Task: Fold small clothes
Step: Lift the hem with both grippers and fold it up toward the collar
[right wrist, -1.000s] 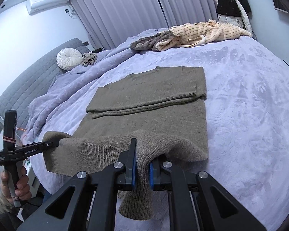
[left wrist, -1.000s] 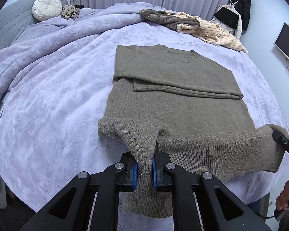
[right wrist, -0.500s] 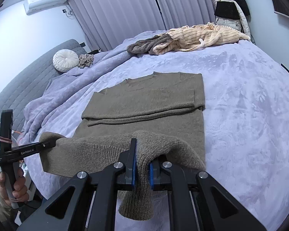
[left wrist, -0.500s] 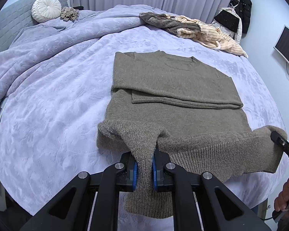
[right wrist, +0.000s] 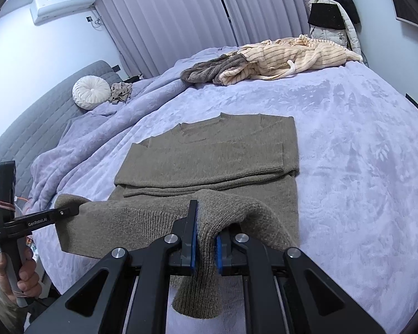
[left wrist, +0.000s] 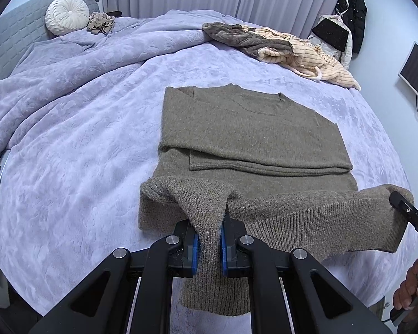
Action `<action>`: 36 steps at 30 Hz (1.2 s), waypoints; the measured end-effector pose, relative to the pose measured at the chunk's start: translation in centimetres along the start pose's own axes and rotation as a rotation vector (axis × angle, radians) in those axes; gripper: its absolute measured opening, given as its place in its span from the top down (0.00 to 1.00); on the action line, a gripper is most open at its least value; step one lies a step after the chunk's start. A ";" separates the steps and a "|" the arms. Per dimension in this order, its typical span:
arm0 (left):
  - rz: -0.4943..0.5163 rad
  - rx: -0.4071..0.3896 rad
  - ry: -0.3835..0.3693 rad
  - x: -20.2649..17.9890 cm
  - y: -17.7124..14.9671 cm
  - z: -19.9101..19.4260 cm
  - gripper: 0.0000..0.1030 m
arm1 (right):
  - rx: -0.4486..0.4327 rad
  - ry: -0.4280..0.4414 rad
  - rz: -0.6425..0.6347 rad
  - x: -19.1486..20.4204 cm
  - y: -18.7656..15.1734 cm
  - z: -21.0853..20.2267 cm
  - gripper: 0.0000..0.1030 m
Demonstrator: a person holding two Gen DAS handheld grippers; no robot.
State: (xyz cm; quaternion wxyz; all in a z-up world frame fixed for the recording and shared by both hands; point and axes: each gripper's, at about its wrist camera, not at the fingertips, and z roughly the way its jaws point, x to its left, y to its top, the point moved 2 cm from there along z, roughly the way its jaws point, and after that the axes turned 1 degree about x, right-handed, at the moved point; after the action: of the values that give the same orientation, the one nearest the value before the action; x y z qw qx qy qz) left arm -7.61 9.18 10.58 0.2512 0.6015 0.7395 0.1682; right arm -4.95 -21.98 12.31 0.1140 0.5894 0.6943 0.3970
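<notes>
An olive-brown knit sweater (left wrist: pixel 250 128) lies flat on the lavender bed, neck away from me, sleeves folded across its chest. It also shows in the right wrist view (right wrist: pixel 209 156). My left gripper (left wrist: pixel 208 243) is shut on the hem's left corner. My right gripper (right wrist: pixel 206 246) is shut on the hem's right corner. Both corners are lifted off the bed, and the ribbed hem (left wrist: pixel 320 217) hangs stretched between them. The right gripper's tip shows in the left wrist view (left wrist: pixel 401 203); the left gripper's tip shows in the right wrist view (right wrist: pixel 67 211).
A pile of striped cream and grey clothes (left wrist: pixel 278 46) lies at the bed's far side. A round white cushion (left wrist: pixel 67 18) and a small beige cloth (left wrist: pixel 101 22) sit by the grey headboard. Jackets (left wrist: pixel 345 25) hang at the back right. The bed's near edge is just below the grippers.
Both grippers have carried the lifted hem a little forward over the sweater's body, toward the folded sleeves. Grip is unchanged.
</notes>
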 end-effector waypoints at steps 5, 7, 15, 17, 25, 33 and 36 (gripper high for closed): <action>-0.004 0.000 0.000 -0.3 0.9 0.1 0.88 | 0.003 -0.002 0.007 -0.1 0.8 0.3 0.90; -0.006 -0.002 0.000 -0.4 1.4 0.1 0.88 | 0.002 -0.002 0.008 -0.2 1.2 0.3 0.90; -0.008 -0.003 0.005 -1.1 2.8 0.5 0.88 | 0.016 -0.007 0.021 -0.7 2.8 1.0 0.90; -0.006 -0.005 0.007 -1.2 3.2 0.5 0.88 | 0.025 -0.013 0.022 -0.8 3.0 1.2 0.90; -0.005 -0.004 0.009 -1.2 4.4 0.8 0.88 | 0.031 -0.025 0.008 -0.6 4.4 1.8 0.90; 0.003 -0.002 0.011 -1.1 5.8 1.3 0.88 | 0.028 -0.031 0.002 -0.4 5.6 2.5 0.90; 0.006 -0.001 0.011 -1.1 6.5 1.6 0.88 | 0.028 -0.035 0.001 -0.4 6.0 2.8 0.90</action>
State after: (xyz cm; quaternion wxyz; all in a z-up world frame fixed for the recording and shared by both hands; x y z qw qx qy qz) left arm -1.36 9.44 13.05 0.2472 0.6026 0.7389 0.1727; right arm 1.27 -21.21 14.50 0.1176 0.5983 0.6973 0.3768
